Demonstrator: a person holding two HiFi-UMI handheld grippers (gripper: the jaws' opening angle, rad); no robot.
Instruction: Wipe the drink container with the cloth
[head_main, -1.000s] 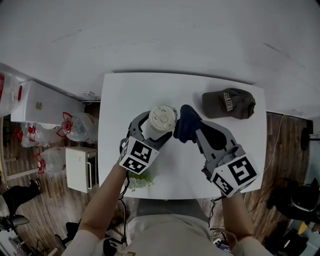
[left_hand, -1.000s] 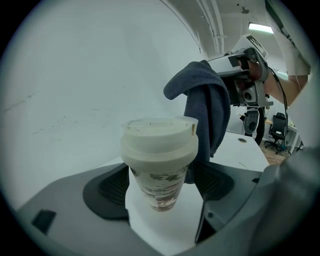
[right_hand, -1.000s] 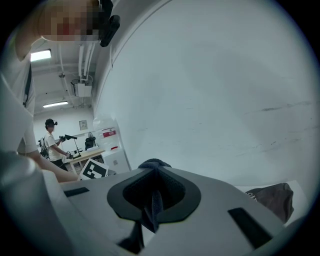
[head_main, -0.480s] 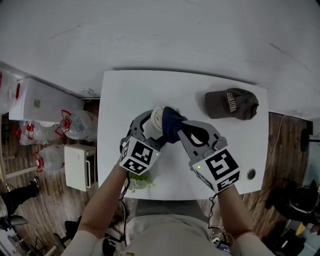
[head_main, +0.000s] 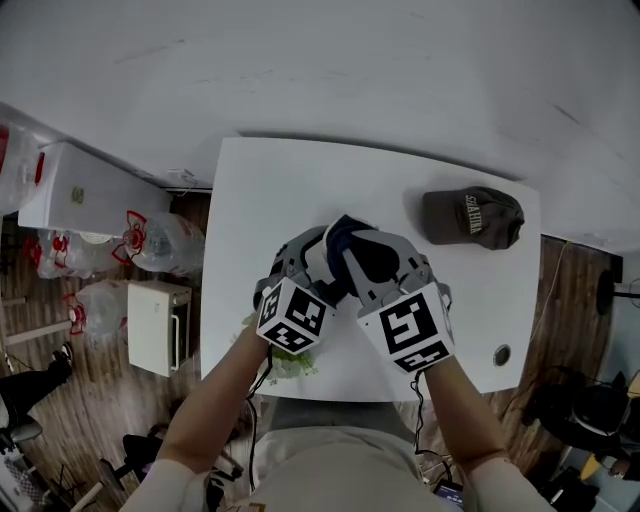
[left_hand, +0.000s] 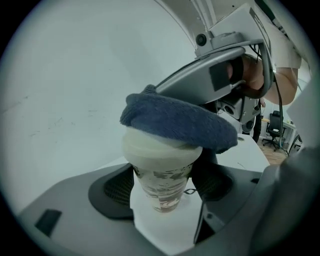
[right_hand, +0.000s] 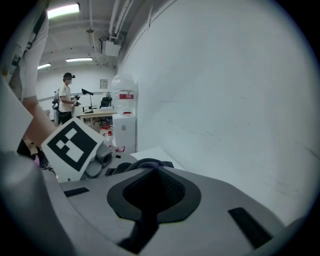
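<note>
A paper drink cup (left_hand: 162, 182) with a white lid (left_hand: 160, 150) stands on the white table (head_main: 270, 190), and my left gripper (left_hand: 162, 192) is shut on its body. A dark blue cloth (left_hand: 180, 122) lies over the lid, held from above by my right gripper (left_hand: 220, 80). In the head view the cloth (head_main: 343, 236) hides the cup, with the left gripper (head_main: 305, 265) and right gripper (head_main: 358, 258) side by side. In the right gripper view the right gripper (right_hand: 150, 175) is shut on the cloth (right_hand: 146, 163).
A dark grey cap (head_main: 472, 215) lies at the table's back right. Something green (head_main: 285, 362) sits at the front edge below my left arm. On the floor to the left stand water bottles (head_main: 160, 245) and white cabinets (head_main: 155, 325). A person (right_hand: 65, 97) stands far off.
My right gripper has carried the cloth leftward from beside the cup onto its lid. The left gripper has kept its hold on the cup, almost still.
</note>
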